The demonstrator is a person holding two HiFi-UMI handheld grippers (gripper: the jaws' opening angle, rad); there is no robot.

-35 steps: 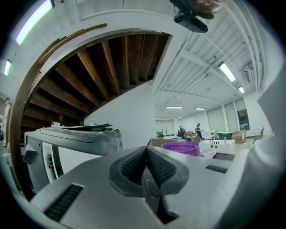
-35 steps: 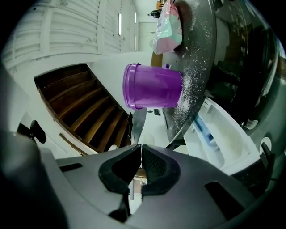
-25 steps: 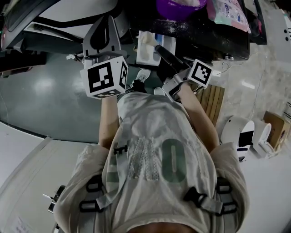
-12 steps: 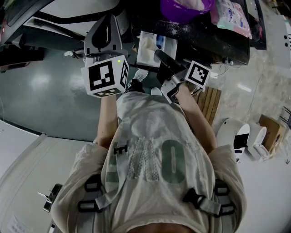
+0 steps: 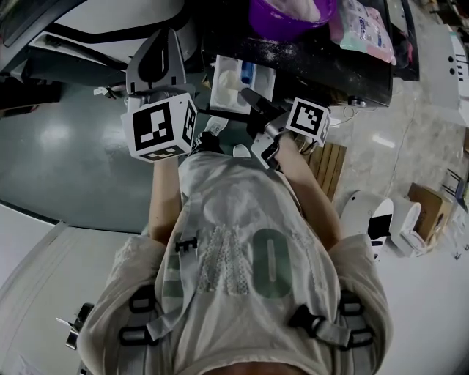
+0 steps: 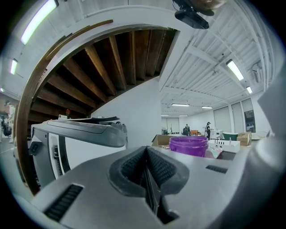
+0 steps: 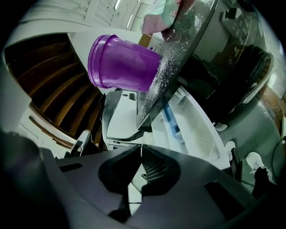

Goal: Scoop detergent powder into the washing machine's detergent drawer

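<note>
The white detergent drawer (image 5: 233,82) stands pulled out from the black washing machine (image 5: 330,62), with a blue insert (image 7: 171,120) in it and powder along its tray (image 7: 196,134). A purple powder tub (image 5: 287,13) sits on the machine top, where spilled powder (image 7: 166,62) is scattered. My right gripper (image 5: 248,94) is shut just in front of the drawer, and I see nothing between its pads (image 7: 154,167). My left gripper (image 5: 167,40) is held up left of the drawer, also shut with nothing in it. From it the tub (image 6: 188,145) shows ahead to the right.
A pink packet (image 5: 363,26) lies on the machine top right of the tub. Another white appliance (image 6: 76,134) stands to the left. A wooden slatted board (image 5: 333,165) and white floor units (image 5: 374,212) are on the right. My shoes (image 5: 216,124) are under the drawer.
Both grippers have drifted a little left and towards the machine. More of the open drawer shows. Both stay shut.
</note>
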